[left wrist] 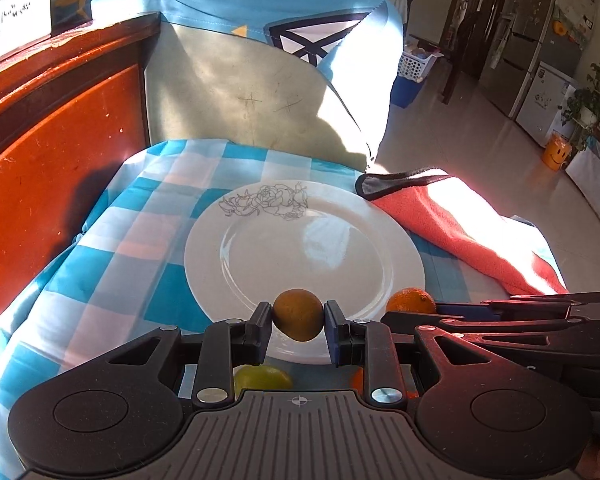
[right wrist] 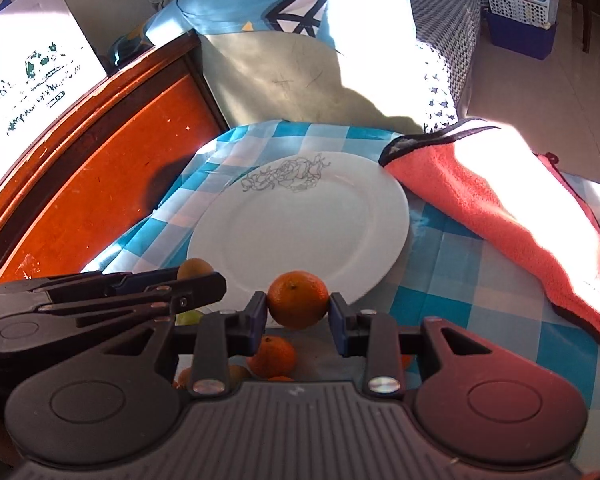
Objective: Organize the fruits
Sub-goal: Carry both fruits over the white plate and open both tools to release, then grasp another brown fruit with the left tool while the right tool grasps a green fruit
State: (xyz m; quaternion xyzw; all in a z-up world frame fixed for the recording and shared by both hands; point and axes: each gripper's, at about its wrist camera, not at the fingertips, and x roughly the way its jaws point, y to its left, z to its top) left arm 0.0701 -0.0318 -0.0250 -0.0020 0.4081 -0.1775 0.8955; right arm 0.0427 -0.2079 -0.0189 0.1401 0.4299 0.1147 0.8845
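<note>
Sunlit blue-checked cloth covers the counter beside a red wooden panel. Left gripper clamps a brownish fruit over the white plate's near rim; right gripper pinches a mandarin likewise, apparently for placing. Spare fruit lies below. Plate centre is free; an orange towel crowds its far-right edge.

A green fruit and loose oranges lie half-hidden beneath the tools.
</note>
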